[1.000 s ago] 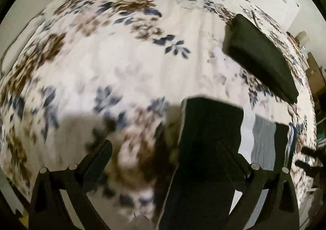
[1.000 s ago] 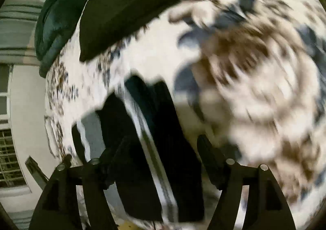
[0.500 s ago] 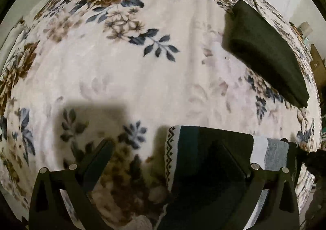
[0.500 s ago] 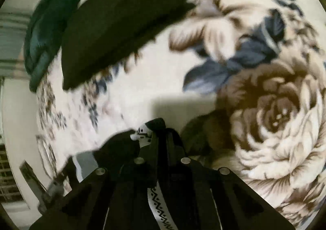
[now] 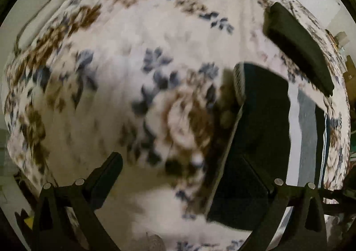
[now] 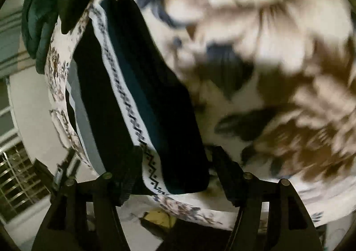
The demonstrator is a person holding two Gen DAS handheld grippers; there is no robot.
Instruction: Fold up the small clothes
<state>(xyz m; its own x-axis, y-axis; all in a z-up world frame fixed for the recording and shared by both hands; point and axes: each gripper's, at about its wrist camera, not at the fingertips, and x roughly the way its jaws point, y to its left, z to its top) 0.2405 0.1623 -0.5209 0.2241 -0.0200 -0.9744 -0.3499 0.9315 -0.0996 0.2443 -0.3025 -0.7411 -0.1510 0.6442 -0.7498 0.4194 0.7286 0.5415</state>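
step: one fold done, letting go | dark patterned garment [image 6: 142, 104] flat near bed's [image 5: 133, 55] front edge | right tongs [image 6: 175, 171] opening, hem between, not pinched | left tongs [image 5: 184, 175] apart, empty | next: probably grab the end, fold again

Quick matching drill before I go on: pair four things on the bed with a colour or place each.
Things:
1. folded garment
2. flat cushion
3. bedspread
4. bunched blanket

Descriptions:
a. white with brown and blue flowers
b. dark teal, at the bed's far edge
c. dark with a white zigzag band
d. dark olive, lying beyond the garment

Pairs: 1-c, 2-d, 3-a, 4-b
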